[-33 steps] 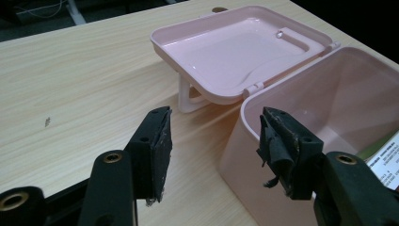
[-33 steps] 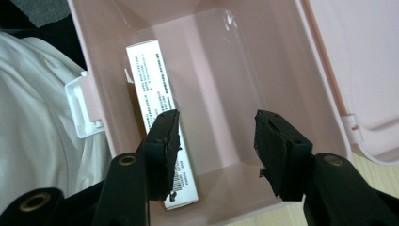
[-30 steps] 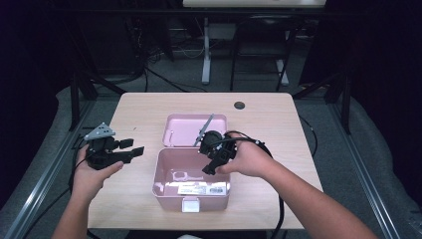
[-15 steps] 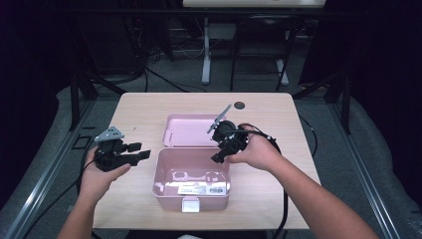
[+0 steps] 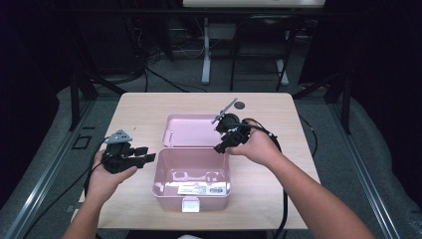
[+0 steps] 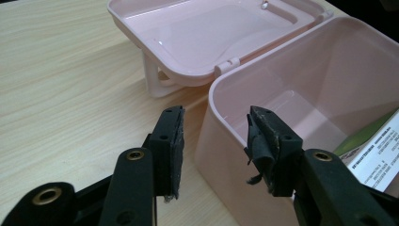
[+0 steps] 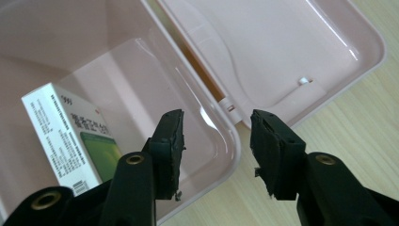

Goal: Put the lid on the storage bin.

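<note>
Pink box (image 5: 191, 174): light, stiff, smooth plastic.
Lid (image 5: 191, 130): lying back, flat.
Hold: thin rim by the hinge.
Left gripper (image 5: 149, 158): closing in, nothing gripped.
Right gripper (image 5: 222, 142): closing in, nothing gripped.

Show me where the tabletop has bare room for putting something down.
Bare wood lies along the table far edge behind the open lid, and at both sides of the pink box. The middle is crowded.
</note>
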Motion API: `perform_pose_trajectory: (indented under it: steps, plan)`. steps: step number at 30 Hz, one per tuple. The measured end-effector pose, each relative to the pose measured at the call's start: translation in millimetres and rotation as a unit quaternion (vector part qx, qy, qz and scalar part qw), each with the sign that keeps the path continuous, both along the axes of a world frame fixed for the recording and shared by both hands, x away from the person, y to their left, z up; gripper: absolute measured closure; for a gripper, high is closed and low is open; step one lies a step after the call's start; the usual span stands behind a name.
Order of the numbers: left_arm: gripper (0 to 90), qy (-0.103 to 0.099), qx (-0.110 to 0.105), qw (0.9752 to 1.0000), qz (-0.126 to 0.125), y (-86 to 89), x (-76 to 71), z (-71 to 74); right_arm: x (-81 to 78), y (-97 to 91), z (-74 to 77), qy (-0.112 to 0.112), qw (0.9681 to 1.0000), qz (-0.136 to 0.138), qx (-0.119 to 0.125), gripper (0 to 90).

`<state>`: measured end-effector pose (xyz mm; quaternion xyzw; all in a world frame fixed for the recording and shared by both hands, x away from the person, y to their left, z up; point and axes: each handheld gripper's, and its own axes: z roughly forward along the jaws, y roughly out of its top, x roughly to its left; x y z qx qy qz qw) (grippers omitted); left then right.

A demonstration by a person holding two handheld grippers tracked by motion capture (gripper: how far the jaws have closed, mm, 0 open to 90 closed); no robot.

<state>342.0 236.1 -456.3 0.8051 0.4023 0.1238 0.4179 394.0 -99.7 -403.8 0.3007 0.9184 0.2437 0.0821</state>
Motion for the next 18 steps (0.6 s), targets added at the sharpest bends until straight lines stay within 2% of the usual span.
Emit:
perform_pose_trajectory:
  steps: [6, 7, 9, 18]
  plan:
    - [59.2, 0.005, 0.002, 0.9999, -0.012, -3.8, 0.3, -2.7, 9.1, -2.7, -2.3, -0.006, 0.9998, -0.021, 0.002, 55.4]
    - [59.6, 0.002, 0.002, 0.9999, -0.012, -4.6, 0.6, -3.7, 10.6, -2.9, -2.9, -0.006, 0.9997, -0.025, 0.003, 55.4]
    - [60.0, 0.01, 0.001, 0.9998, -0.015, -5.5, 0.5, -4.4, 14.4, -3.7, -3.7, -0.008, 0.9994, -0.032, 0.005, 55.6]
    - [63.1, 0.015, 0.002, 0.9997, -0.019, -8.6, 1.3, -8.8, 30.0, -9.3, -9.1, -0.012, 0.9982, -0.058, 0.007, 57.0]
